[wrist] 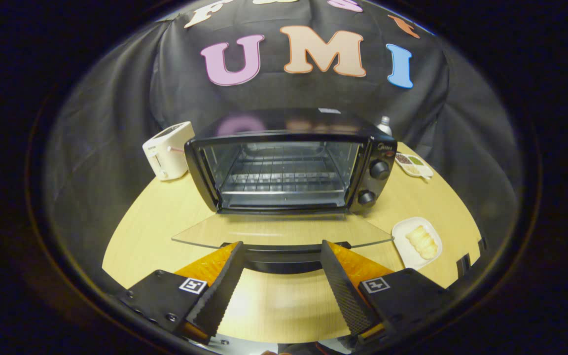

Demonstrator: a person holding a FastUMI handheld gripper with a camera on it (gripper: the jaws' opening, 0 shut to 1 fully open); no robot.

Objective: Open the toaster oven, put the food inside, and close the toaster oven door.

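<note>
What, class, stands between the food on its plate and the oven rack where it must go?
Nothing visible. The toaster oven door lies folded down flat, leaving the rack exposed. The food sits on its plate beside the door. The open gripper hovers at the door handle.

No wording can be read with certainty. The toaster oven (289, 167) carries a small pale brand mark (385, 146) at the upper right of its front, above the knobs, too small to make out. A white sticker (329, 111) on its roof is blurred. The white toaster (168, 150), at centre left, bears a tiny dark mark that is illegible. At the bottom, the gripper (281, 244), its fingers spread apart, shows two square black-and-white code markers (193, 285), without letters.
</note>
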